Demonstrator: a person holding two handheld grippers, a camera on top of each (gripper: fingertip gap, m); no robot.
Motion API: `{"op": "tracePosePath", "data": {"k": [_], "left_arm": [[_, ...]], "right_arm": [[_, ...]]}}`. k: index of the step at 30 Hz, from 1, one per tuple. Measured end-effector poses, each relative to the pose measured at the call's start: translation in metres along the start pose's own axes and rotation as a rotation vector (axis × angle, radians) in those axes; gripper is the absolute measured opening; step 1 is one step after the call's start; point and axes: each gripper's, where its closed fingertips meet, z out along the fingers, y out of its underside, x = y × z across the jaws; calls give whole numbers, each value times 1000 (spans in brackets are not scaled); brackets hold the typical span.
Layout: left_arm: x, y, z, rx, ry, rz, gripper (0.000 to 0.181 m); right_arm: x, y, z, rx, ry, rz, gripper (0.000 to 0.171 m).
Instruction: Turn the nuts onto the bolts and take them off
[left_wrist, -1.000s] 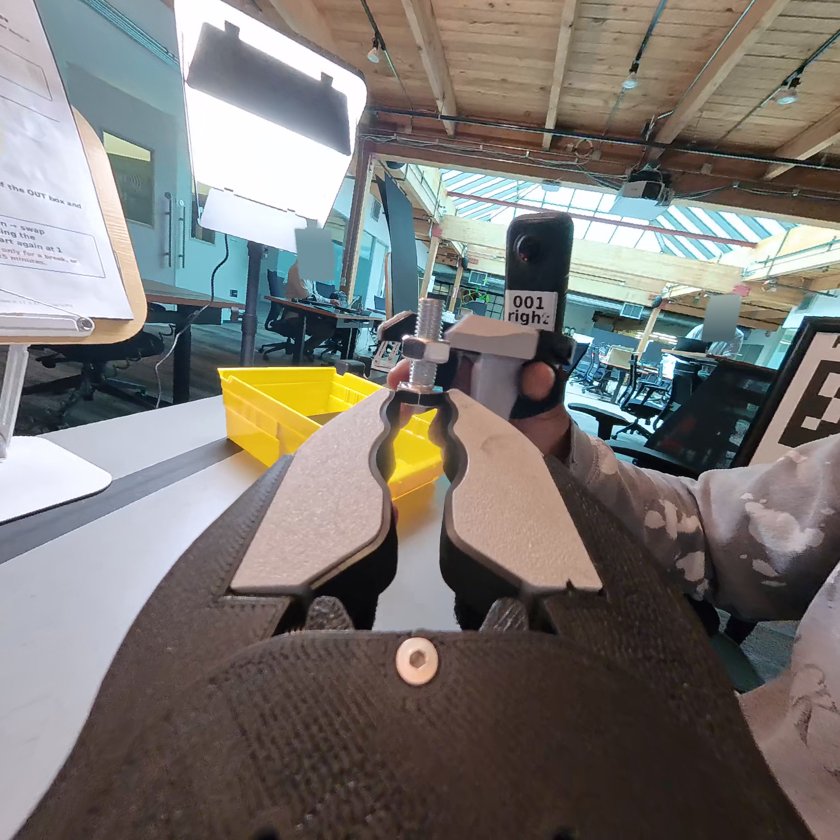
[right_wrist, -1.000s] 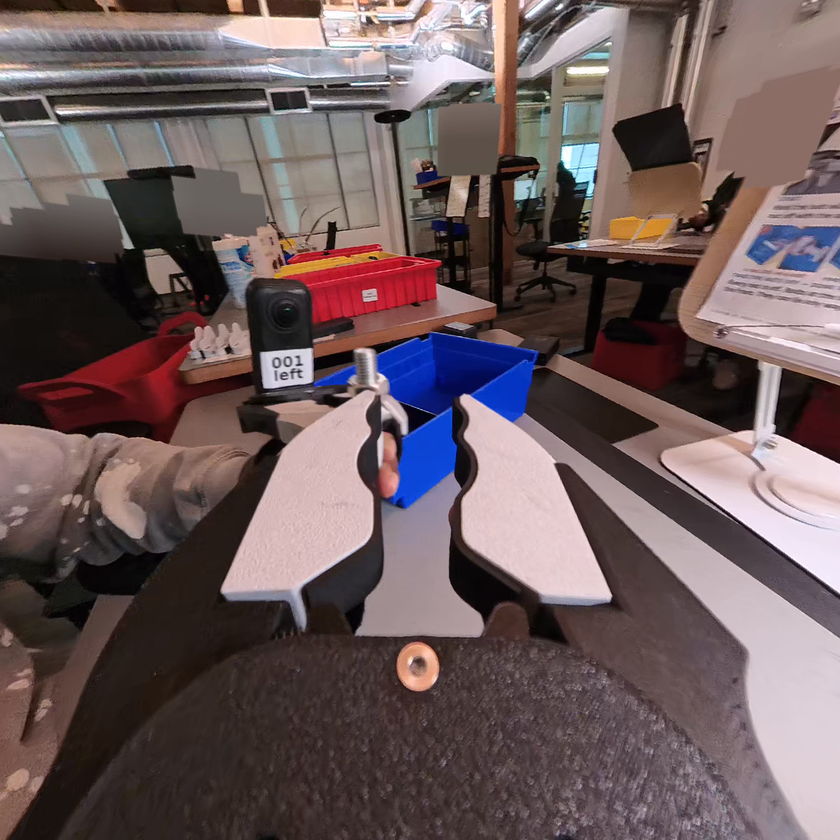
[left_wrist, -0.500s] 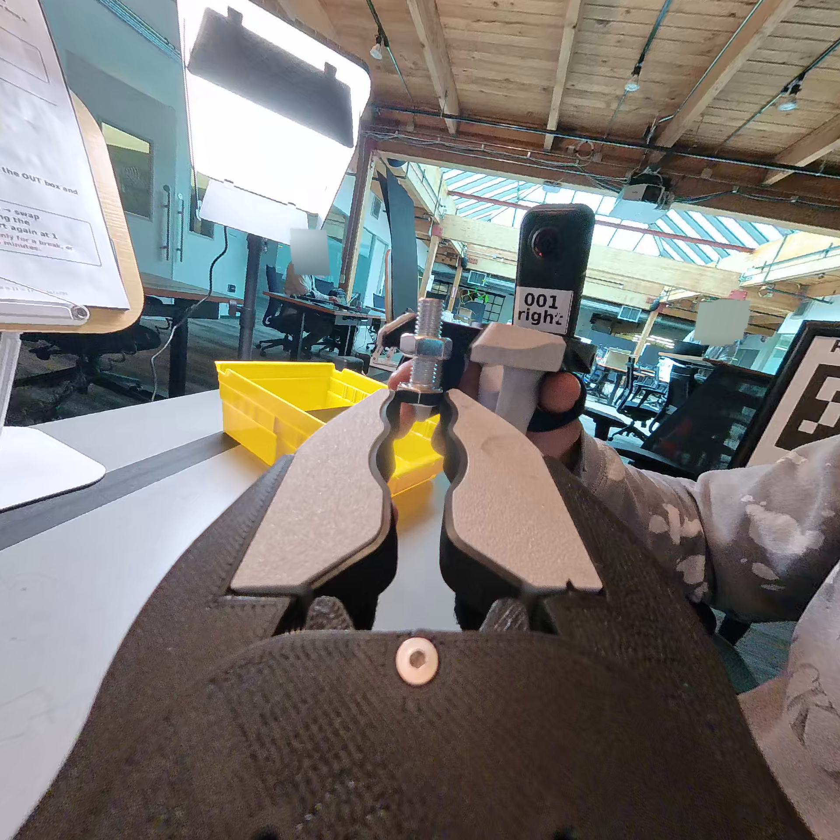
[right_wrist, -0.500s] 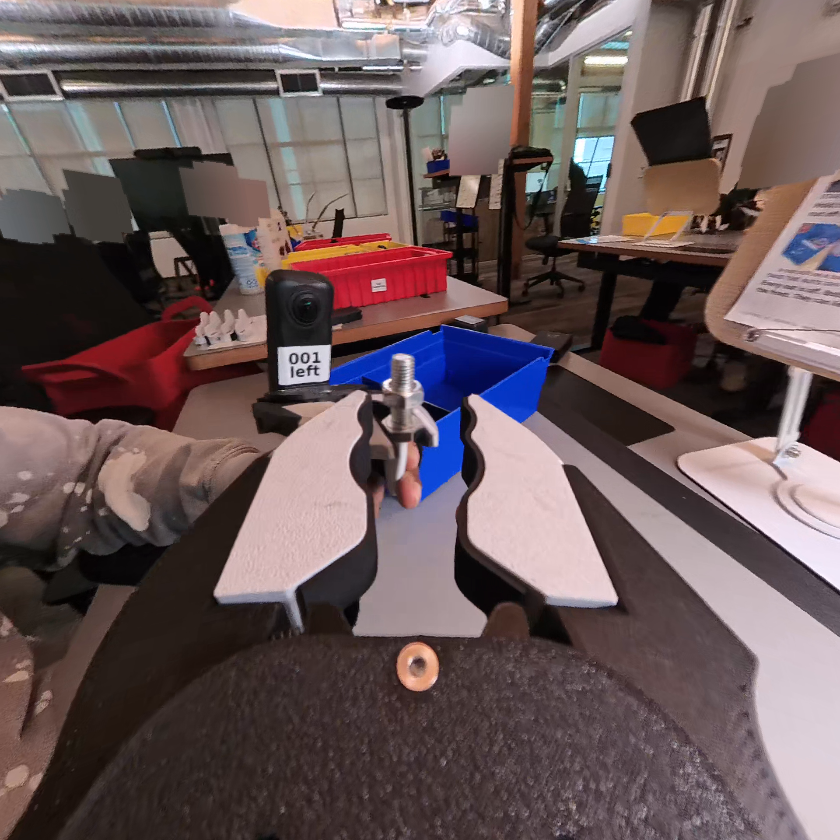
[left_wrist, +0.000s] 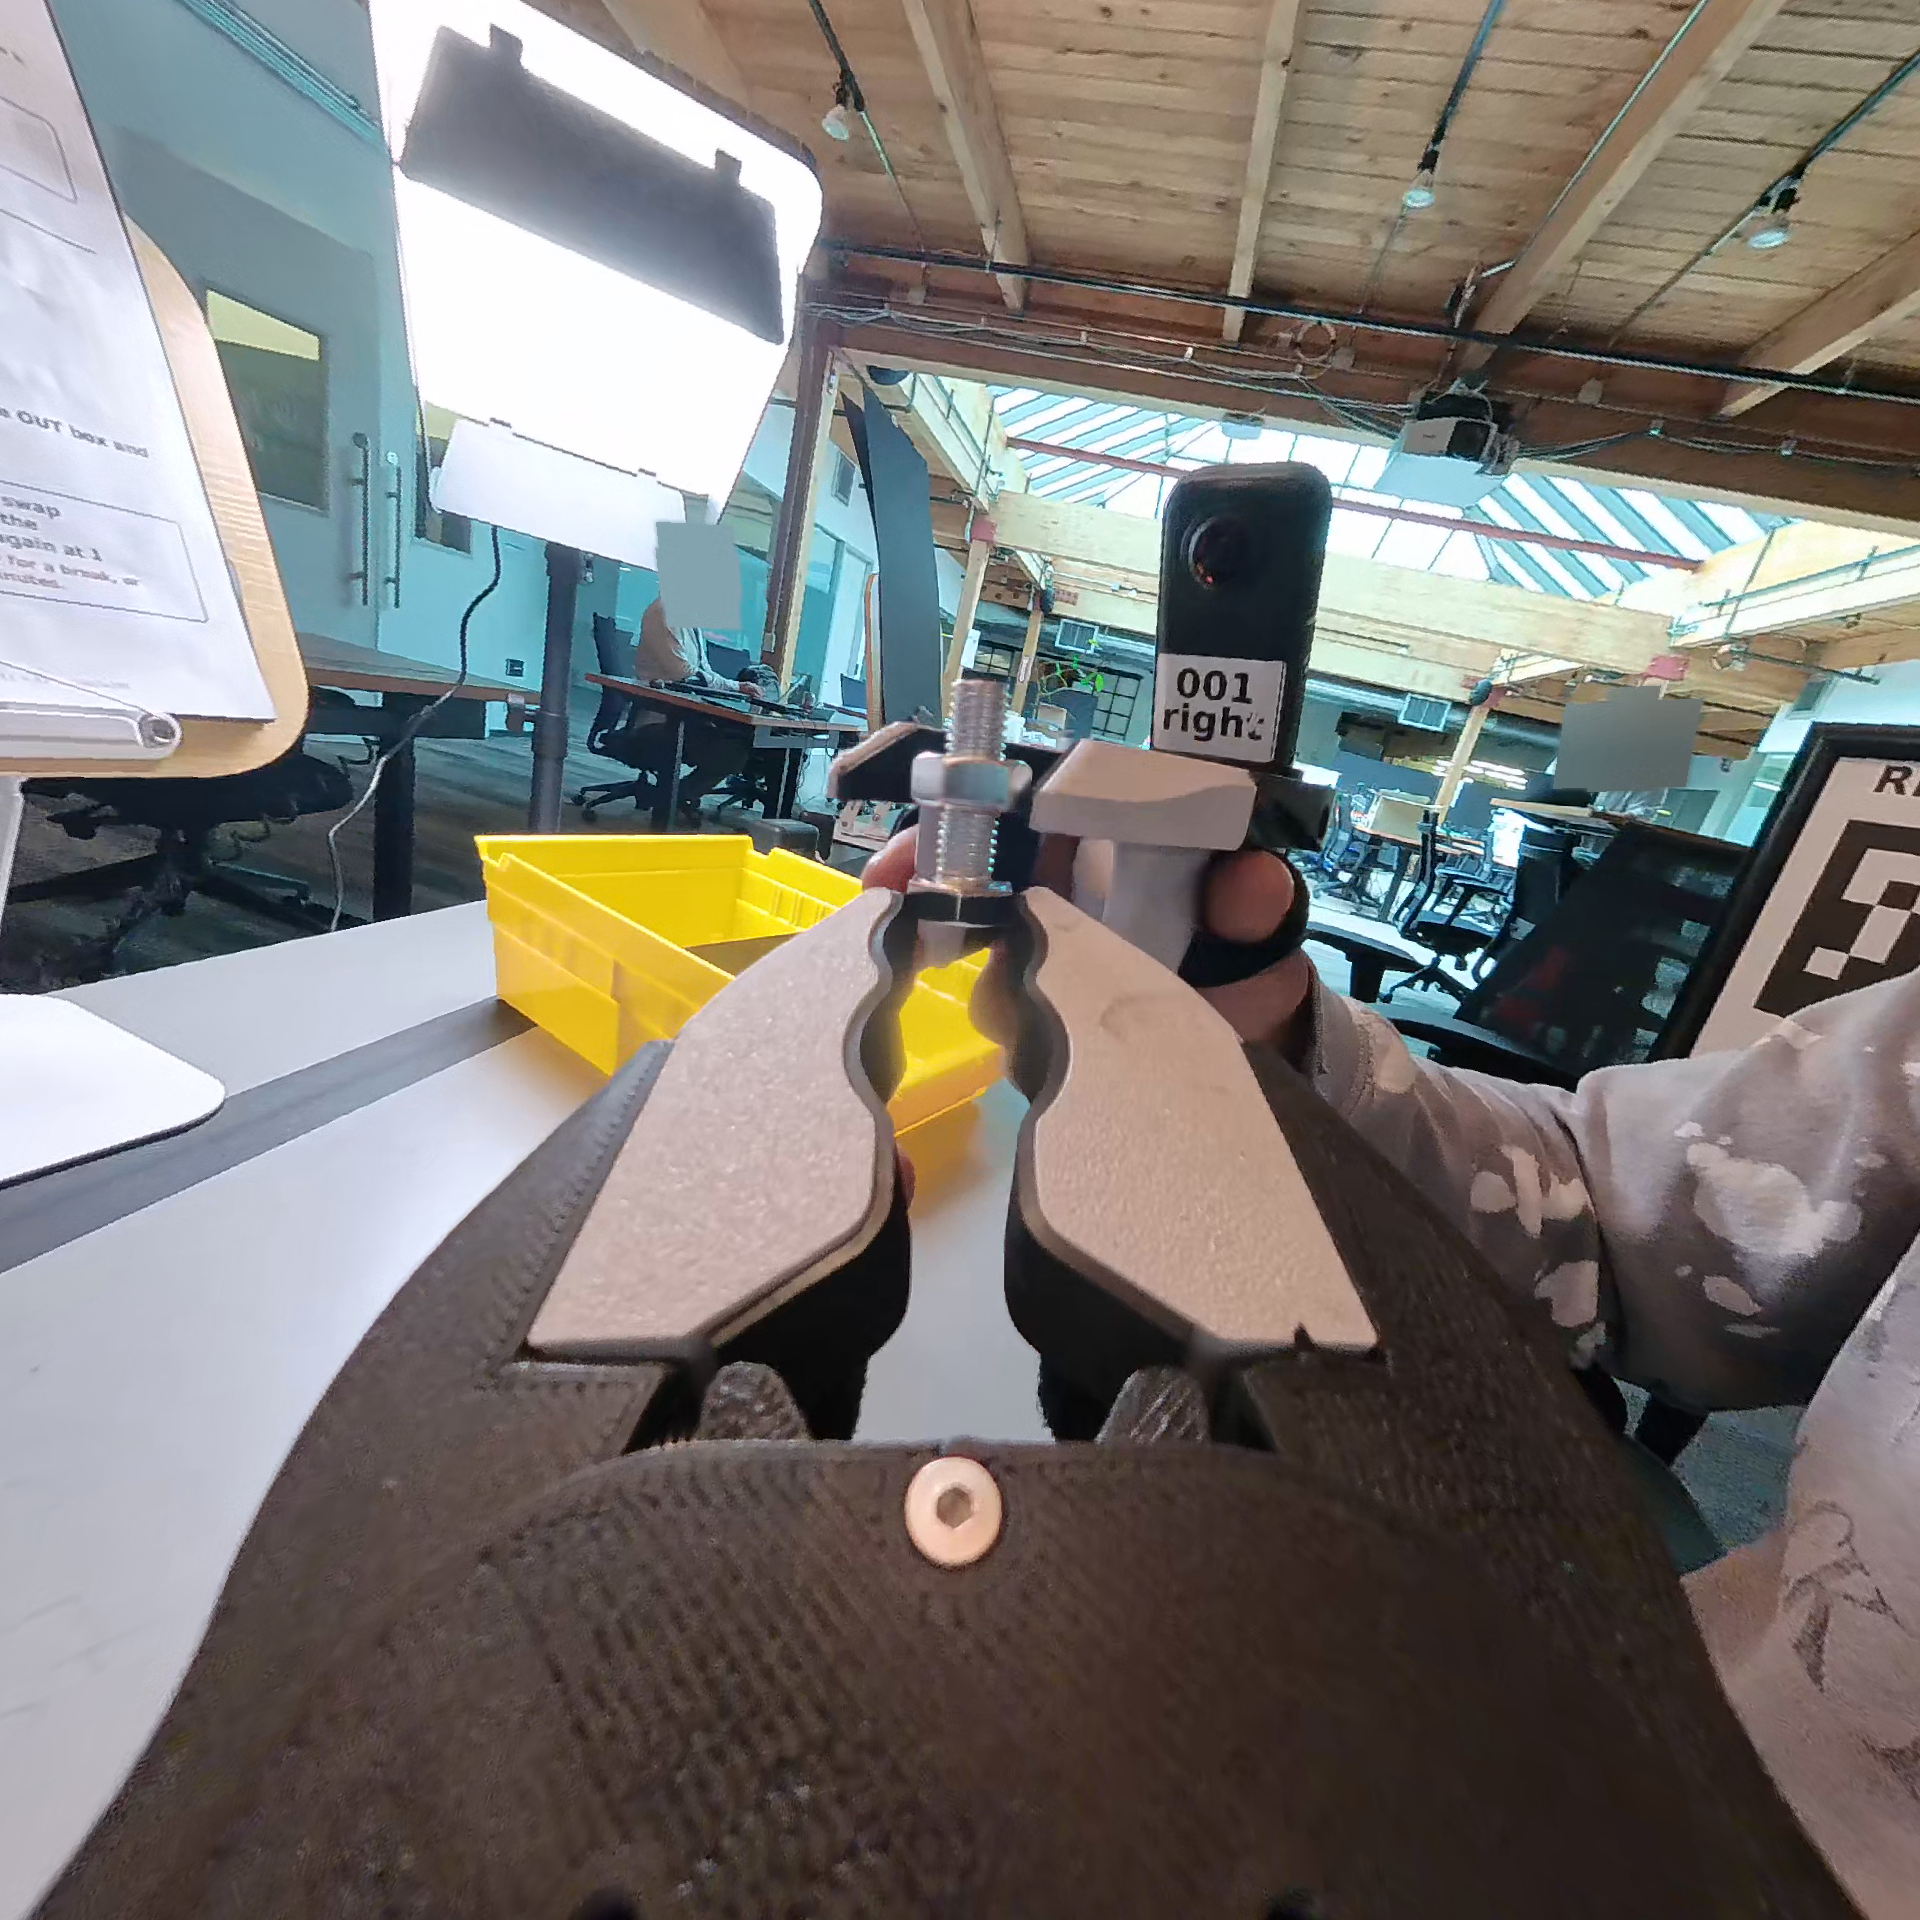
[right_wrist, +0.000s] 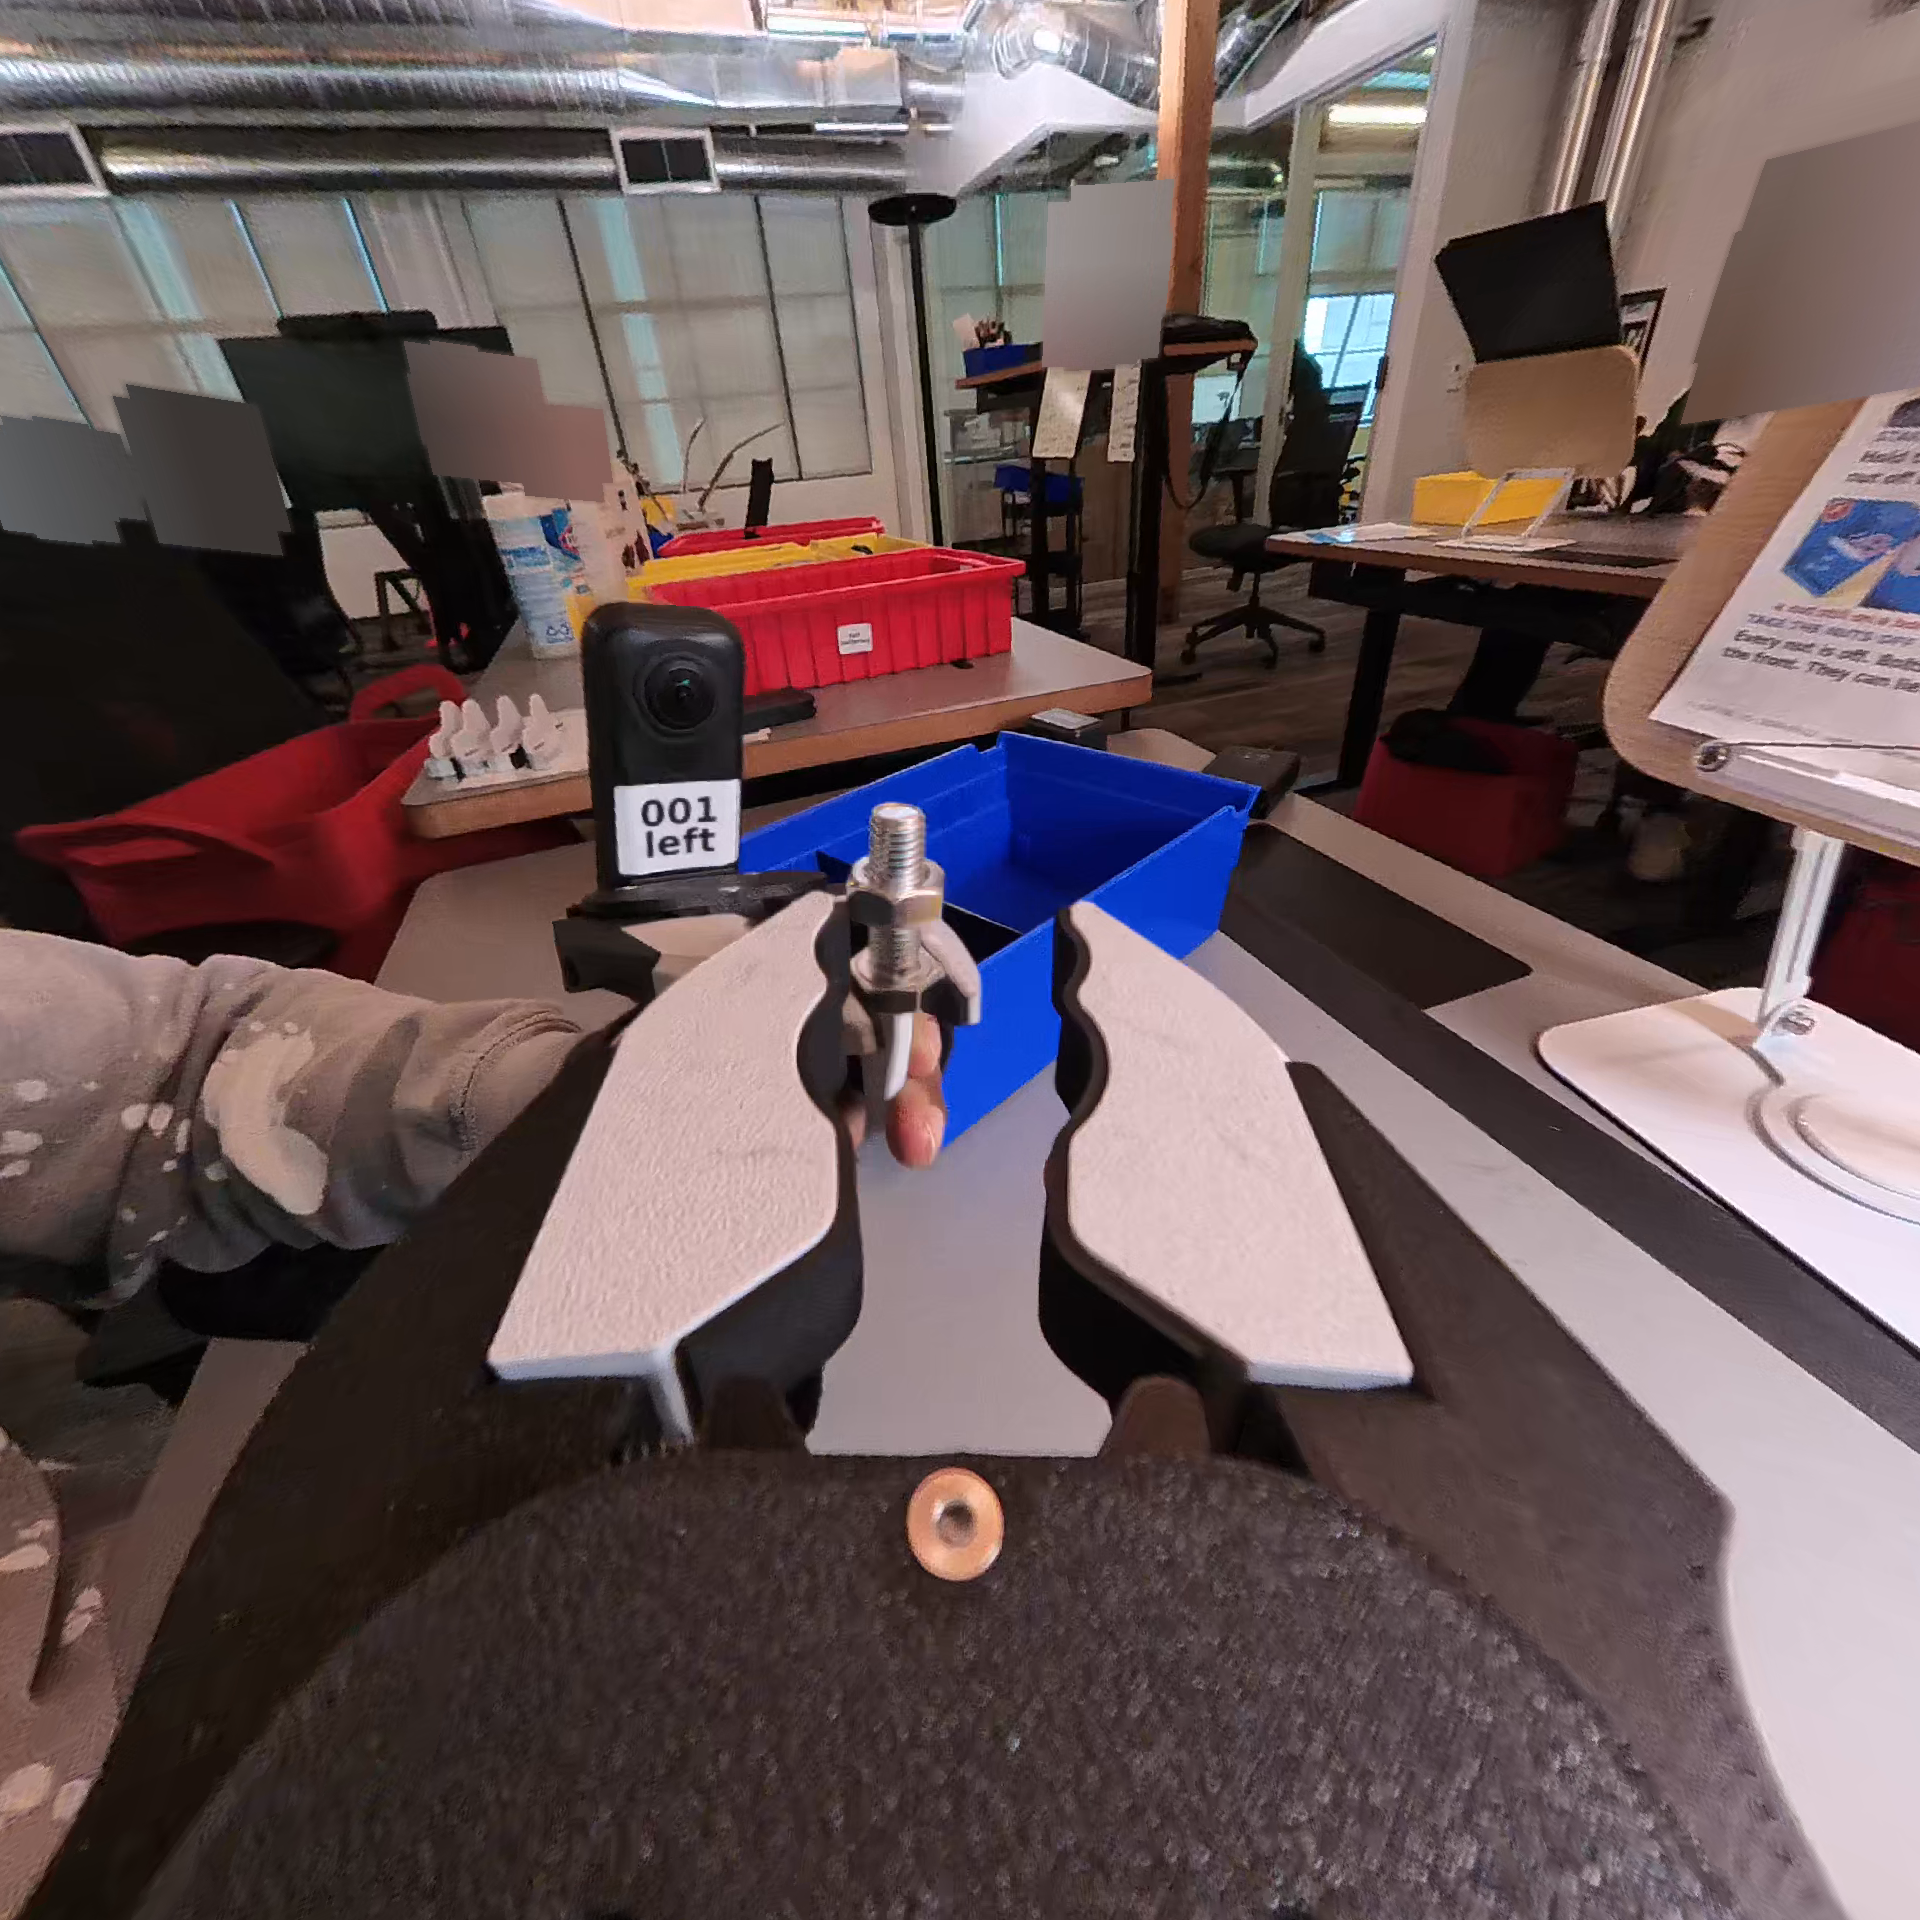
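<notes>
The bolt (left_wrist: 970, 805) stands upright, its head pinched between the tips of the left gripper (left_wrist: 954, 914), threads pointing up above the jaws. The nut (left_wrist: 970, 774) sits partway down the shaft, clear of the head and above the left fingertips.

The right gripper (right_wrist: 951, 935) faces it from the other side with its jaws spread; in its own view the bolt and nut stand in the gap, close to its left finger, and whether that finger touches the nut I cannot tell. In the left view one of the right gripper's grey fingers (left_wrist: 1143, 800) lies just right of the nut.

Past the left jaws lies a yellow bin (left_wrist: 623, 914) on the grey table (left_wrist: 208, 1403). Past the right jaws lies a blue bin (right_wrist: 1101, 831).
</notes>
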Motion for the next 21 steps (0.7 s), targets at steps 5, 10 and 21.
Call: {"op": "tracePosePath", "data": {"k": [5,10,21], "left_arm": [[-2,-5,-3,12,0,7,18],[-1,2,0,-4,5,0,18],[-3,3,-1,-3,-1,-10,18]], "right_arm": [[24,-8,-14,44,80,43,21],[1,-2,-1,7,0,16,37],[5,-7,-6,33,16,12,38]]}}
